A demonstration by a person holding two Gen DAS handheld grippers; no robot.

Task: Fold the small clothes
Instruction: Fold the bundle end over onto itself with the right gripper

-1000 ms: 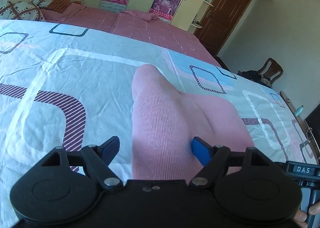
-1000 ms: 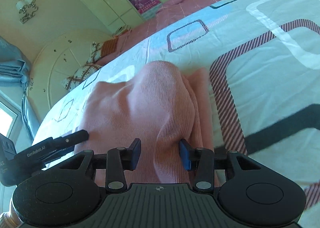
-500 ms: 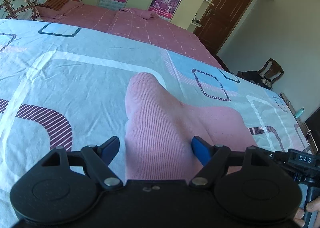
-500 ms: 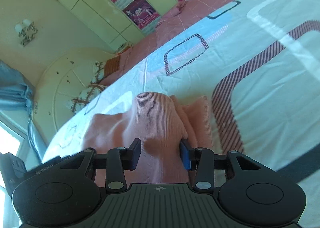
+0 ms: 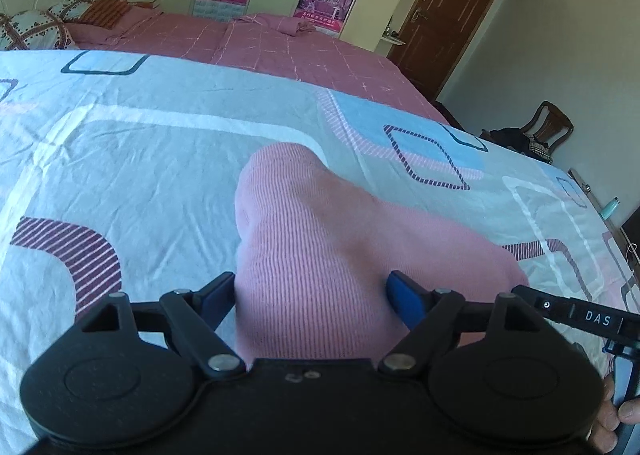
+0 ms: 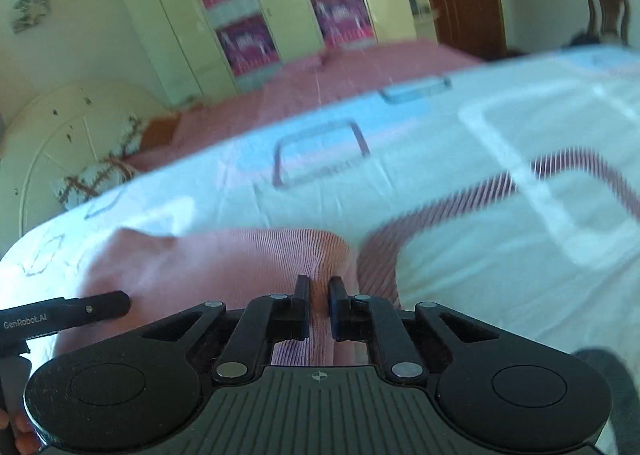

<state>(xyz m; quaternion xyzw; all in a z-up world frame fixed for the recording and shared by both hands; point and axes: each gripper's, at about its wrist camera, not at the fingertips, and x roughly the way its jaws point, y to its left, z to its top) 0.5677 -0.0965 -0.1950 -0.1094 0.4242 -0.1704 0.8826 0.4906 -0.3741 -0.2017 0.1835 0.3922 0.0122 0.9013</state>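
Since prev. frames, we note the right gripper (image 6: pixel 319 291) has pinched down on a ridge of the pink garment (image 5: pixel 320 255) on the bedsheet (image 5: pixel 140 159), prob. to lift for folding. Left gripper (image 5: pixel 310 291) straddles cloth, jaws wide and opening, pads not pressing.

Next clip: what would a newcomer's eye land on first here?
A pink ribbed garment bunched in a hump on the patterned bedsheet, right in front of both cameras. The right gripper has its jaws pinched on a fold of it, while the left gripper straddles the hump, its jaws opening.
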